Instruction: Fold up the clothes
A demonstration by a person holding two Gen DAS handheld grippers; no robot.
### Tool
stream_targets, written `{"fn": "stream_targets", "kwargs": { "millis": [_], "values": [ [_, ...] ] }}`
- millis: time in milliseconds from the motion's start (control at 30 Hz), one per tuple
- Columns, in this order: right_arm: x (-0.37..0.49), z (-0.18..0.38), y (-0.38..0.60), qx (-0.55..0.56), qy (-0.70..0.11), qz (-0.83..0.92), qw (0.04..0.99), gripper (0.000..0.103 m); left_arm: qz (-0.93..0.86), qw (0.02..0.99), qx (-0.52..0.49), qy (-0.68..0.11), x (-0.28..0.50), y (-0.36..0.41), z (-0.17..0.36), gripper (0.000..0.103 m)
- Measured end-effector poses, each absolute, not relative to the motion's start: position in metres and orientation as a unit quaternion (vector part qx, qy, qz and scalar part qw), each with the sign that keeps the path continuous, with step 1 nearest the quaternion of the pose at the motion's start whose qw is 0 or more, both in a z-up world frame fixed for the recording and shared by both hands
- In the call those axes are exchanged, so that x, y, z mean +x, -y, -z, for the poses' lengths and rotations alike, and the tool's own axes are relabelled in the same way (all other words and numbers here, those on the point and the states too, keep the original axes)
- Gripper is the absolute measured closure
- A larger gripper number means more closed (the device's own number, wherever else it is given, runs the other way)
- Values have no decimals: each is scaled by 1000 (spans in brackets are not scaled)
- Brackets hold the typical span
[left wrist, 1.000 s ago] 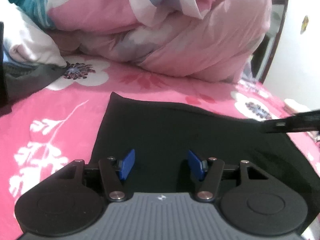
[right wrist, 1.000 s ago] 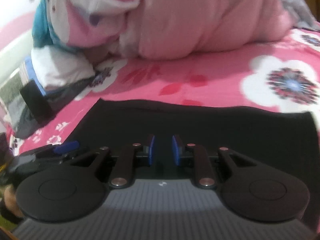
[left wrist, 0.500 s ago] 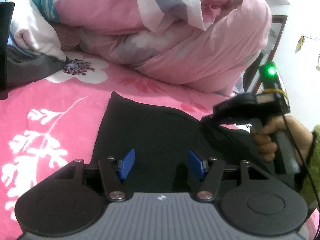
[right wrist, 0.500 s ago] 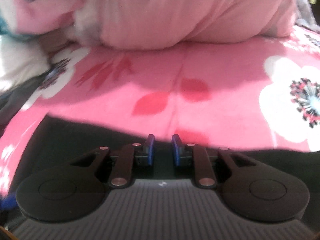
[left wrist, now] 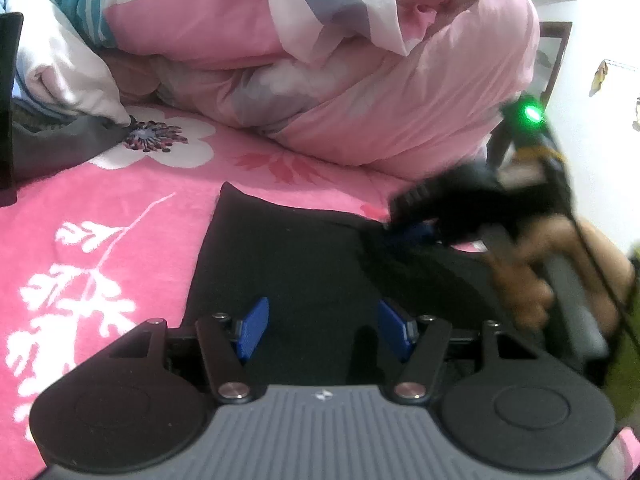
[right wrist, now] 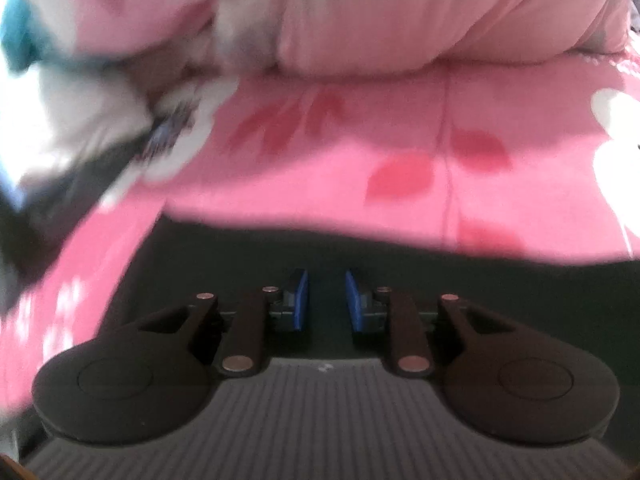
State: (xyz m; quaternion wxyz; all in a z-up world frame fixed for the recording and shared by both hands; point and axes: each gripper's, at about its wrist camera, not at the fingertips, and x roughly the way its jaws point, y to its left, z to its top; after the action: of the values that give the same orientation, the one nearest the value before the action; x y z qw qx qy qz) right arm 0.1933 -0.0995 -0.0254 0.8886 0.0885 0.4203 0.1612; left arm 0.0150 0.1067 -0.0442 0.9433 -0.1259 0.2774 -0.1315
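My left gripper (left wrist: 322,326) hangs low over the cloth with its two blue pads (left wrist: 252,330) spread wide and nothing between them. My right gripper (right wrist: 326,300) has its own two blue pads (right wrist: 299,300) drawn in to a narrow gap; dark fabric lies under and between them, but I cannot tell from the blurred right wrist view whether they pinch it. In the left wrist view that second tool shows at the far right edge of the garment, smeared by motion, with one green light (left wrist: 531,114) lit on its top and my hand (left wrist: 524,280) wrapped round the handle. There is one task garment, a black cloth (left wrist: 304,264), lying mostly flat on the pink floral bedsheet (left wrist: 100,216) right in front of both grippers; its far left corner rises to a small point, and its right side is rumpled up toward the right tool (the rest reads as plain, with no print I can make out). Beyond it sits one big bunched pink duvet (left wrist: 360,80), and to the left a white pillow (left wrist: 68,68) against it.
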Motion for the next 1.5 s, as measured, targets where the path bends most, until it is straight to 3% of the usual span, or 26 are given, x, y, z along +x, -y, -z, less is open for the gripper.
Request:
{"fn": "stream_targets", "kwargs": {
  "millis": [233,567,1000,1133,1267,1367,1500],
  "values": [
    [176,2,160,172,-413,-104,888,82,128,944,-124,-279,14,-106,44,41],
    [148,30,239,108,-432,-41,894,82,120,947,-99,-280,13,-97,42,38],
    [105,3,311,108,-421,-13,901,80,118,949,-95,-278,13,-97,43,36],
    [117,18,325,70,-433,15,899,80,118,948,-101,-276,13,-98,44,36],
    [149,32,360,97,-412,47,905,83,115,950,-96,-275,14,-96,44,36],
    [149,23,369,68,-398,93,910,80,115,950,-94,-275,14,-96,44,36],
    [103,3,379,121,-387,50,913,80,117,949,-98,-276,14,-98,44,35]
  ]
}}
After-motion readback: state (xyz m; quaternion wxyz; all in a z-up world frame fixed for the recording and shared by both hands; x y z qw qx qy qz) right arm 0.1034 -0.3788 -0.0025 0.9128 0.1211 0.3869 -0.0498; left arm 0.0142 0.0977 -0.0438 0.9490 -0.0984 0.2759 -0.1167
